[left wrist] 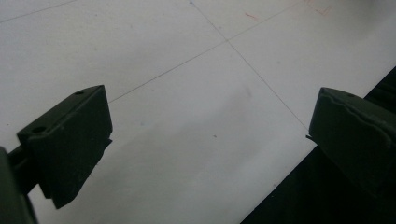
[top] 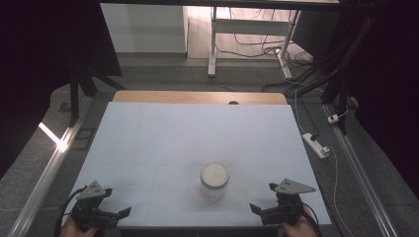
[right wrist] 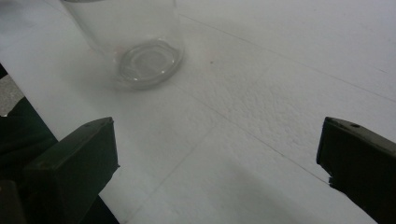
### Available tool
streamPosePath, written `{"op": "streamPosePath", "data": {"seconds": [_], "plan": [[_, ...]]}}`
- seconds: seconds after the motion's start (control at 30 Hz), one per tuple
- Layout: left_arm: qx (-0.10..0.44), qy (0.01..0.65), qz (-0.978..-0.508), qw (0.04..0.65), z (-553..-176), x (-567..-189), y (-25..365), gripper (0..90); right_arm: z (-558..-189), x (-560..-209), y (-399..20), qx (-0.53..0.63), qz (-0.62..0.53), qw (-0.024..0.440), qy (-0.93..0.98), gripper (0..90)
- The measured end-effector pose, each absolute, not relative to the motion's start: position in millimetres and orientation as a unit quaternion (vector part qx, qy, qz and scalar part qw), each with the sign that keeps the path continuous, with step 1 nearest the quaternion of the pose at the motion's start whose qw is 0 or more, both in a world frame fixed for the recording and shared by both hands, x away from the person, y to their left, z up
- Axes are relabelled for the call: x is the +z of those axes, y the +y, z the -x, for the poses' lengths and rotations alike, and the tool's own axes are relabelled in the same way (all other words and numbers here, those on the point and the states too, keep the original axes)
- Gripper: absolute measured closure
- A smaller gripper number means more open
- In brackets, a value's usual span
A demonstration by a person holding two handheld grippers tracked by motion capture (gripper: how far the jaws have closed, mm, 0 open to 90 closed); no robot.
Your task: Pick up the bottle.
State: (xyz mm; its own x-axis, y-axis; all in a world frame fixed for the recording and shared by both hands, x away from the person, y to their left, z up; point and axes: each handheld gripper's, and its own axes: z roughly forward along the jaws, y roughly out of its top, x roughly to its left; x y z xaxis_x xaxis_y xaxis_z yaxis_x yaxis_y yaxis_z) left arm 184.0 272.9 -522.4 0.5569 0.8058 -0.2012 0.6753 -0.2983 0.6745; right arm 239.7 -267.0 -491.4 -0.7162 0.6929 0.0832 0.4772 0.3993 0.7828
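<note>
While it stands upright on the white worktop [top: 163, 143], the clear glass jar [top: 214, 181] carries a pale round lid [top: 214, 174] on top, and its walls show nothing inside; through the glass in the right gripper view the ringed base [right wrist: 148, 63] rests flat on the sheet and looks bare. The jar sits between the two grippers, nearer the right one and apart from both.

The right gripper [top: 262, 211] lies low at the worktop's near edge, to the jar's right, jaws spread wide with nothing between them; in its own view the jar [right wrist: 130, 37] stands ahead and toward the left jaw, not touching it. A hand [top: 296, 229] grips it from below, and a grey three-cornered plate [top: 294, 186] sits on top.

The left gripper [top: 118, 215] rests at the near-left corner, well apart from the jar, jaws likewise wide and empty, over bare white sheet crossed by thin lines.

Beyond the worktop's far wooden edge [top: 197, 97], cables [top: 257, 47] lie on the floor, and a white power strip [top: 316, 144] lies beside the worktop's right side.
</note>
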Motion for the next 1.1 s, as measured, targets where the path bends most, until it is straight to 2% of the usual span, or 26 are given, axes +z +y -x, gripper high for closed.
{"op": "streamPosePath", "data": {"seconds": [0.67, 1.1], "plan": [[0.086, 0.463, -0.8, 0.372, -184, -522, 273, 0.9, -251, -497, -235, 0.437, -0.33, 0.095, 0.831, 0.0], [0.086, 0.463, -0.801, 0.37, -184, -523, 273, 0.9, -261, -499, -207, 0.432, -0.303, 0.09, 0.844, 0.0]]}}
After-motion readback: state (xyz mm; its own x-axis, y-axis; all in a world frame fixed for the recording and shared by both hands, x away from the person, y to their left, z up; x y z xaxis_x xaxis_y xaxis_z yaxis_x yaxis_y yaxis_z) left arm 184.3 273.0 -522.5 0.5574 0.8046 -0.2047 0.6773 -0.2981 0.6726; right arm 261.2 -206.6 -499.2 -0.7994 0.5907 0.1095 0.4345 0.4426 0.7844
